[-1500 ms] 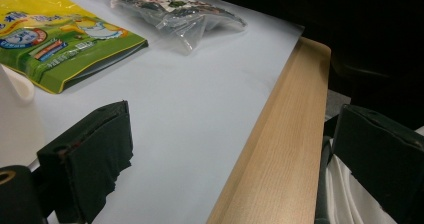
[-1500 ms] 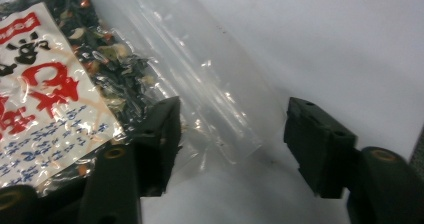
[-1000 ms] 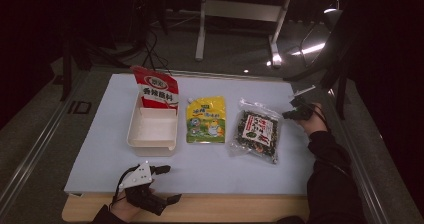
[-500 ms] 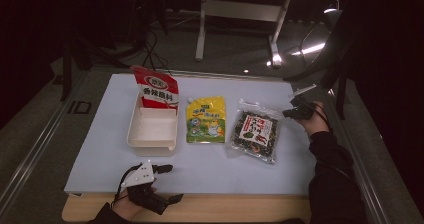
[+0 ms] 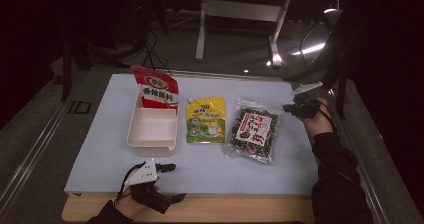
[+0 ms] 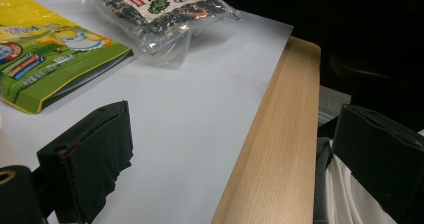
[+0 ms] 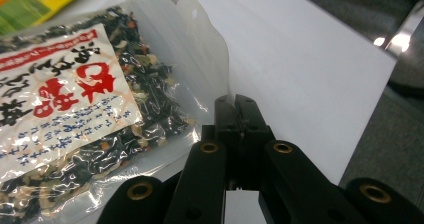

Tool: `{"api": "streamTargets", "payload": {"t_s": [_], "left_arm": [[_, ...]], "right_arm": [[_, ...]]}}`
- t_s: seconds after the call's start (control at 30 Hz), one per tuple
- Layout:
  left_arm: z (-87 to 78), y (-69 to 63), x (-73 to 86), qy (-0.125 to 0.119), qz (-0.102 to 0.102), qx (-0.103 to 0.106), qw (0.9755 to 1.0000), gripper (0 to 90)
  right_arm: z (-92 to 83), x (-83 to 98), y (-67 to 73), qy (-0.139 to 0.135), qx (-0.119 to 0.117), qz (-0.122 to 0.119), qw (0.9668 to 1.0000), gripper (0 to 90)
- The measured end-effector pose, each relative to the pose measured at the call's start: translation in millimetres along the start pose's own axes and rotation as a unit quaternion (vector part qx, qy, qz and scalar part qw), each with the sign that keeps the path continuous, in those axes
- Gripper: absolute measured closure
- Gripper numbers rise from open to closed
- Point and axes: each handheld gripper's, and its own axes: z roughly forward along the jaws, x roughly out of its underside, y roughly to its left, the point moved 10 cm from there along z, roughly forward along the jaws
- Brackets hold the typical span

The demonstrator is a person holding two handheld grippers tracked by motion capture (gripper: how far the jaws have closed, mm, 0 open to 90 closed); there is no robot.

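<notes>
Your right hand-held gripper (image 5: 292, 107) sits at the right of the high view, its jaws pinched together on the clear plastic edge of the transparent bag of dark dried vegetable mix with a white and red label (image 5: 253, 129). In the right gripper view the jaws meet on the bag's top seam, and the bag (image 7: 75, 119) spreads across the left of the frame. The bag lies on the pale blue sheet covering the wooden table (image 5: 240, 209), right of centre in the high view, just beside the yellow and green spouted pouch (image 5: 205, 119).

Your left hand-held gripper (image 5: 167, 181) rests at the lower left of the high view, near the table's front edge. Its jaws stand wide apart with nothing between them.

At the upper left, a red and white packet (image 5: 156, 90) leans in the back end of the cream rectangular plastic tray (image 5: 150, 141).
</notes>
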Motion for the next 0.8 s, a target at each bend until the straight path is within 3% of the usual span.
{"api": "streamTargets", "payload": {"t_s": [0.4,0.63,0.77,0.8], "left_arm": [[5.8,-1.4,-4.2,0.002,0.004,0.007,1.0,3.5],[7.2,-1.6,-8.1,-0.001,0.008,0.009,0.9999,3.5],[7.1,-1.7,-11.1,-0.002,0.01,0.008,0.9999,3.5],[7.1,-1.7,-11.1,-0.002,0.01,0.008,0.9999,3.5]], "right_arm": [[-40.7,-23.0,19.9,-0.054,0.015,-0.049,0.9972,90.0],[-70.8,-41.7,47.9,-0.09,0.008,-0.091,0.9917,90.0],[-87.1,-51.5,72.1,-0.113,-0.007,-0.121,0.9862,90.0],[-87.1,-51.5,72.1,-0.113,-0.007,-0.121,0.9862,90.0]]}}
